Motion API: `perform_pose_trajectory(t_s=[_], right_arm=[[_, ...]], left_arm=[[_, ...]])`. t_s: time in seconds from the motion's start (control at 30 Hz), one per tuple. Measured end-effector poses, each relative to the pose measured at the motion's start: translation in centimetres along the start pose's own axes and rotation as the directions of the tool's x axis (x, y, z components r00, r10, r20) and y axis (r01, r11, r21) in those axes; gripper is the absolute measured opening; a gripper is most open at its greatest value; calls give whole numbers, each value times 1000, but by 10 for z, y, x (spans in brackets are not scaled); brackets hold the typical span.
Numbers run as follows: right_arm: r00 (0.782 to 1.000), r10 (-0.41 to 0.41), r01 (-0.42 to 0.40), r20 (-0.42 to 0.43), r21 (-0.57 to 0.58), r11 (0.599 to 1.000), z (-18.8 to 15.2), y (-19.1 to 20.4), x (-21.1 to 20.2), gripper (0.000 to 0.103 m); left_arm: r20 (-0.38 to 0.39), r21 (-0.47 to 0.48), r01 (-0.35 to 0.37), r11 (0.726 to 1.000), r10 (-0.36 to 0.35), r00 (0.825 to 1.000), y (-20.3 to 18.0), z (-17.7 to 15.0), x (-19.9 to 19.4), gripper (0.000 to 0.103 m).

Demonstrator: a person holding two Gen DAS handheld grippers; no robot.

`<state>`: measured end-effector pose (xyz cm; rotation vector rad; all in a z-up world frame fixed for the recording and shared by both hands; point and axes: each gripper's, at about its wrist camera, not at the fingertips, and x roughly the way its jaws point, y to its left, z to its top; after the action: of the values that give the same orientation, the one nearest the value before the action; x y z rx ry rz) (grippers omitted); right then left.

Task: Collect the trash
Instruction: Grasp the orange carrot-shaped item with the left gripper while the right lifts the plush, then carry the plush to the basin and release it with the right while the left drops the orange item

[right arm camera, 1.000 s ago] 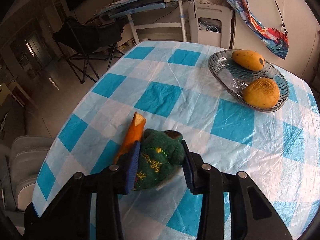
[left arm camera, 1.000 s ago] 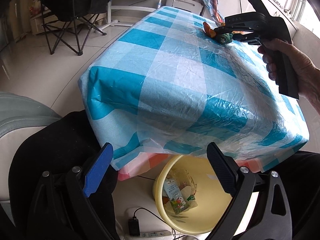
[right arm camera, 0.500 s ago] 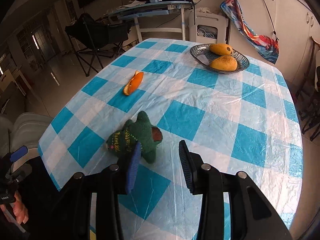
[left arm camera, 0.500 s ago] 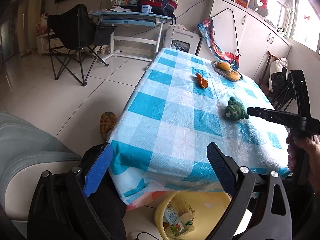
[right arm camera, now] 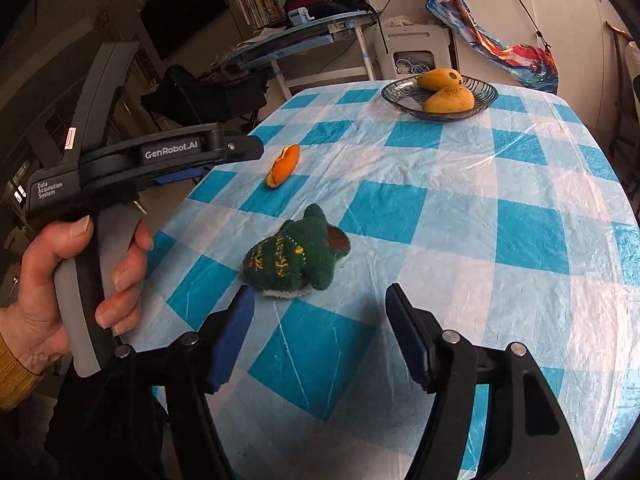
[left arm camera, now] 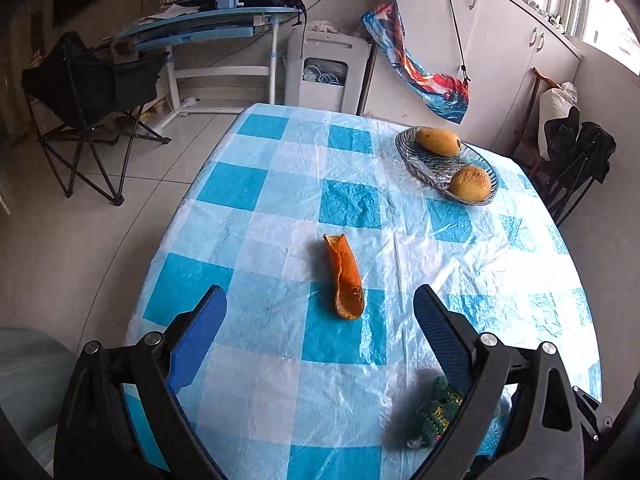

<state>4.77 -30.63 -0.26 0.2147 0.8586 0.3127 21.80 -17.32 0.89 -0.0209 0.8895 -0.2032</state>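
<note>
Peel [left arm camera: 345, 278] lies on table [left arm camera: 256, 396], toy [right arm camera: 298, 254] nearer.

You have open tabletop [left arm camera: 280, 208] all around the orange peel [left arm camera: 345, 278]; the green knitted toy [right arm camera: 298, 254] lies near your edge, and the fruit dish [left arm camera: 436, 168] is well apart.

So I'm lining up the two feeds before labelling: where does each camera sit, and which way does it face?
Left wrist: on the left gripper, angled down over the near table edge at the orange peel; shows its own open fingers.
Right wrist: on the right gripper, angled down at the green plush toy; shows its open fingers, which have just opened with nothing between them, plus the left hand holding the other gripper.
Shared: checked tablecloth, peel, plush toy, glass fruit dish.
</note>
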Motion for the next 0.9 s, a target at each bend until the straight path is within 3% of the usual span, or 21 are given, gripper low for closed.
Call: perform_pose_trajectory(t_s=[0.1, 0.13, 0.2, 0.23, 0.27, 0.47, 0.63, 0.9], right_arm=[[1000, -8, 7, -10, -28, 1000, -3, 7, 4, 71], [1000, -2, 1, -14, -36, 999, -4, 9, 4, 71], [1000, 2, -2, -15, -48, 999, -5, 12, 5, 72], [1000, 3, -4, -16, -51, 999, -5, 14, 6, 74], [1000, 3, -4, -15, -55, 998, -5, 15, 7, 75], [1000, 18, -19, -14, -68, 998, -8, 20, 9, 76], [996, 89, -88, -13, 39, 995, -3, 13, 9, 76], [999, 7, 0, -43, 164, 986, 26, 17, 32, 76]], left_arm=[[-16, 3, -60, 998, 60, 998, -6, 8, 25, 89], [-25, 11, -68, 998, 69, 997, -7, 9, 33, 82], [-68, 27, -41, 999, 43, 997, -6, 6, 46, 54], [-40, 52, -49, 997, 52, 998, -6, 4, 45, 42], [-39, 70, -25, 997, 27, 999, -6, 2, 43, 20], [5, 57, 89, 994, -90, 996, 22, -28, 7, 16], [12, 3, 145, 989, -145, 989, 54, -70, -29, 16], [6, -25, 181, 983, -181, 983, 67, -117, -64, 16]])
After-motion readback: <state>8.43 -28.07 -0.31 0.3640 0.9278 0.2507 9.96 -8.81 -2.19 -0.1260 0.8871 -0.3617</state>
